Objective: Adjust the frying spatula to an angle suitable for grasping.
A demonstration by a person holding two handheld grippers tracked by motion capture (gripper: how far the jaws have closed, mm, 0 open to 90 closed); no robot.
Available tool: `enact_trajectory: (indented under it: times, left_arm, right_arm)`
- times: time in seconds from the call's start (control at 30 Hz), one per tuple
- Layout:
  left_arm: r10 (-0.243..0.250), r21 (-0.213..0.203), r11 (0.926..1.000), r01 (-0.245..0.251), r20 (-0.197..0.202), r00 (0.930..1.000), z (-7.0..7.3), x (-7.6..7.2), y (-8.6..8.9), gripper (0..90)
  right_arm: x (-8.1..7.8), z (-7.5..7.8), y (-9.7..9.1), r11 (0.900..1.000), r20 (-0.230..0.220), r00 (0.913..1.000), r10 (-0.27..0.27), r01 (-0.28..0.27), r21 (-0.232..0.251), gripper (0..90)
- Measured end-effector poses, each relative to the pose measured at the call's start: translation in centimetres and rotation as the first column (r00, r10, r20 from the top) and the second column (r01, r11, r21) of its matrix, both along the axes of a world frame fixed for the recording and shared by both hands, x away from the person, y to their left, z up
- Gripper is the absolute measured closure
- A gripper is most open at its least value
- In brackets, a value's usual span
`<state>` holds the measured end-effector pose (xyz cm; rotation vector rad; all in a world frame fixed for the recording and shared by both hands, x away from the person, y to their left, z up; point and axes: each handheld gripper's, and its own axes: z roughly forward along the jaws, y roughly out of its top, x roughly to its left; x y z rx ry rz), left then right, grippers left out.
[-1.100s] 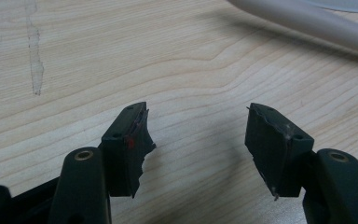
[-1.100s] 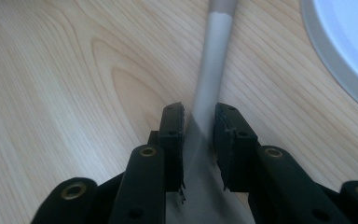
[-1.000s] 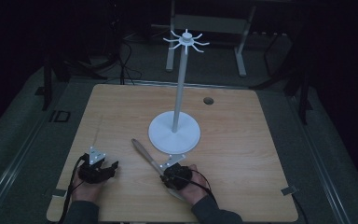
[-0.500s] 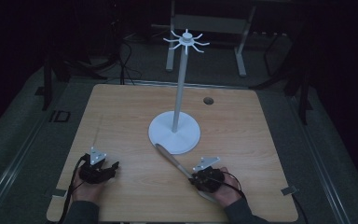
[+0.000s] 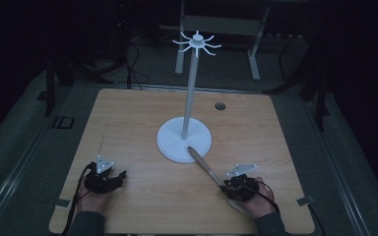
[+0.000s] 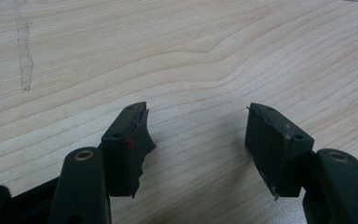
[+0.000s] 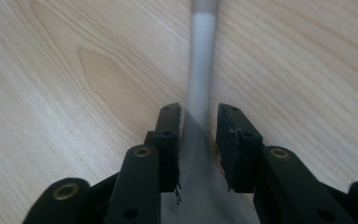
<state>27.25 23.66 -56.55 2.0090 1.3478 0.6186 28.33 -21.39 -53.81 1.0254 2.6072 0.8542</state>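
The spatula (image 5: 204,164) is one long, slim utensil with a smooth grey handle and a brownish far end, lying slantwise on the near right of the wooden table (image 5: 128,128), its tip resting on the round white base of the single stand (image 5: 184,139). The right gripper (image 5: 232,187) has just been easing its jaws apart, the handle (image 7: 200,93) between them with narrow gaps visible. The left gripper (image 5: 113,178) rests near left, jaws wide over bare, pale-grained wood.
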Motion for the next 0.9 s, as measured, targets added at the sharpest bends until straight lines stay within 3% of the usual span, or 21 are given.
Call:
enact_trajectory:
  times: [0.27, 0.67, 0.9]
  left_arm:
    - [-0.004, 0.001, 1.0, 0.004, -0.005, 1.0, 0.0, 0.1, 0.0, 39.7]
    - [-0.005, -0.002, 1.0, 0.005, -0.002, 1.0, 0.0, 0.2, -0.1, 39.7]
    - [-0.008, -0.002, 1.0, 0.008, 0.0, 1.0, 0.0, 0.2, -0.2, 39.7]
  right_arm:
    - [1.8, 1.5, 1.3, 0.9994, 0.003, 1.0, -0.003, 0.003, 0.035, 68.0]
    - [5.1, 1.0, 3.8, 0.9995, -0.051, 0.9985, 0.022, -0.023, -0.022, 69.4]
    - [5.7, 0.7, 4.9, 0.998, -0.088, 0.9952, 0.042, -0.046, -0.044, 69.8]
